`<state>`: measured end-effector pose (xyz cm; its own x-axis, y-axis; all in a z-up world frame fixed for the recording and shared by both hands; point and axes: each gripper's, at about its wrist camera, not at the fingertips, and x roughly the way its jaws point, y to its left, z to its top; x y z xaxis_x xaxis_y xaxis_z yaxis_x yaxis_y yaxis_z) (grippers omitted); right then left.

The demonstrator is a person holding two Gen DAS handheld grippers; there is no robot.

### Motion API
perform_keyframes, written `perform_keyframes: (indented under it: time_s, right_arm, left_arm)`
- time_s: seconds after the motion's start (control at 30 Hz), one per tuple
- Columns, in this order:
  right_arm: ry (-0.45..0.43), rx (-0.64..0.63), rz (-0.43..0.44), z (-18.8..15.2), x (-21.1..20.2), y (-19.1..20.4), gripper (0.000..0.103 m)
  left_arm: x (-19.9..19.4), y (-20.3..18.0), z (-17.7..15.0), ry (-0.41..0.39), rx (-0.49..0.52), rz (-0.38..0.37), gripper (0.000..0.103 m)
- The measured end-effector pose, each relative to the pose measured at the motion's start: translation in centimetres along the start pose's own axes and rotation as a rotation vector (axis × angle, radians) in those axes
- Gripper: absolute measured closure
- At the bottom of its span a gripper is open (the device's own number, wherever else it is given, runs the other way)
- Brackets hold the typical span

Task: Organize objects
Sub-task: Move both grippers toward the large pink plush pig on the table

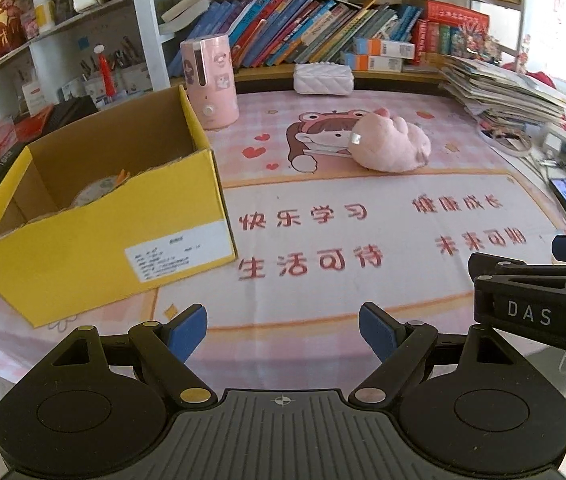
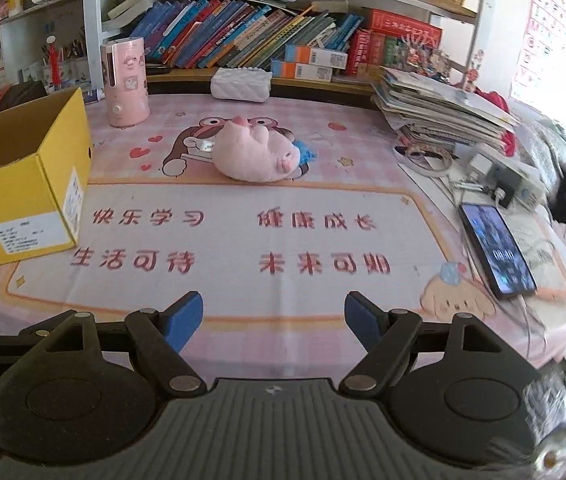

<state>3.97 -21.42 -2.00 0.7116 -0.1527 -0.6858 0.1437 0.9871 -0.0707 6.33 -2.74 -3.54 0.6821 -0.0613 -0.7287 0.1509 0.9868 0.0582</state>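
Pink and soft, the plush toy lies on its side mid-mat, well apart from the yellow box at the left, where something pale, perhaps another toy, sits inside. Your left gripper hovers low over the mat's near edge, its tongs spread and empty. Your right gripper sits just beside it, likewise spread, holding nothing.

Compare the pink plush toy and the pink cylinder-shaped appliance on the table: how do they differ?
The plush toy lies on its side near the middle of the mat; the appliance stands upright at the back, beside the yellow box. The plush toy looks soft and rounded; the appliance is a hard, straight cylinder with cartoon stickers and a knob near its base. Both are pale pink and untouched by the tongs.
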Motion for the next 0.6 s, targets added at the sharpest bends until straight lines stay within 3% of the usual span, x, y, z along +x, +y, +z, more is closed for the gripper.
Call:
perform_keyframes:
  time_s: [0.6]
  right_arm:
    - [0.036,-0.012,0.132,6.6,8.4,-5.1,0.026]
  left_arm:
    - [5.2,-3.7,5.8,0.006,-0.08,0.072,0.011]
